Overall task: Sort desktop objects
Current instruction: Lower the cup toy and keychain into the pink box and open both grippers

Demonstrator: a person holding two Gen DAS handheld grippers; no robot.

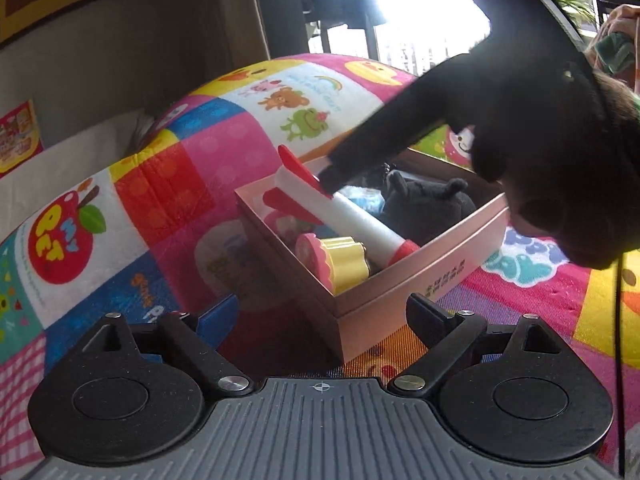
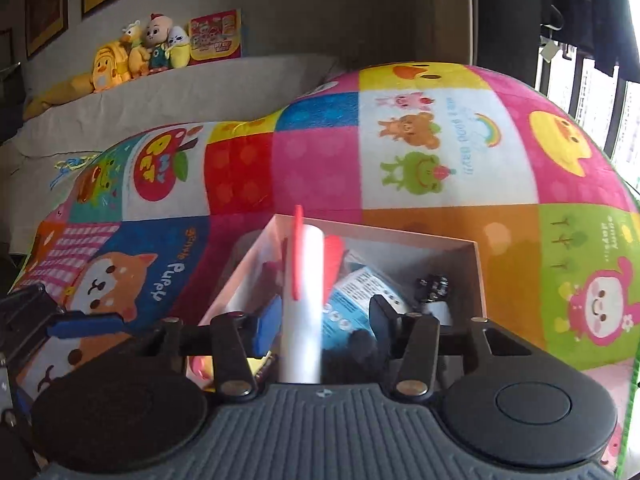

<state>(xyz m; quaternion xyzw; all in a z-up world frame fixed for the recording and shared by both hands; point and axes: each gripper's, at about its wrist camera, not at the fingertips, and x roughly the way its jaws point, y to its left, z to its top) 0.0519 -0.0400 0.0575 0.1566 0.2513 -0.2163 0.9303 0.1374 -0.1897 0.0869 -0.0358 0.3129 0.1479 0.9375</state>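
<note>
A pink cardboard box [image 1: 416,280] sits on a colourful patchwork mat. In it lie a white toy rocket with red fins [image 1: 360,220], a pink-and-yellow round toy [image 1: 340,260], a dark grey plush [image 1: 428,208] and a blue packet [image 2: 356,300]. My left gripper [image 1: 320,316] is open and empty, at the box's near corner. My right gripper [image 2: 324,320] hangs over the box [image 2: 476,264] with its fingers apart; the rocket [image 2: 304,288] stands between them, touching neither. In the left wrist view the right gripper's dark finger [image 1: 360,152] reaches over the rocket's fins.
The mat [image 2: 320,160] bulges up behind the box. A grey sofa back [image 2: 180,80] holds several plush toys [image 2: 140,52] and a toy carton [image 2: 216,36]. Bright windows are at the right [image 2: 592,92].
</note>
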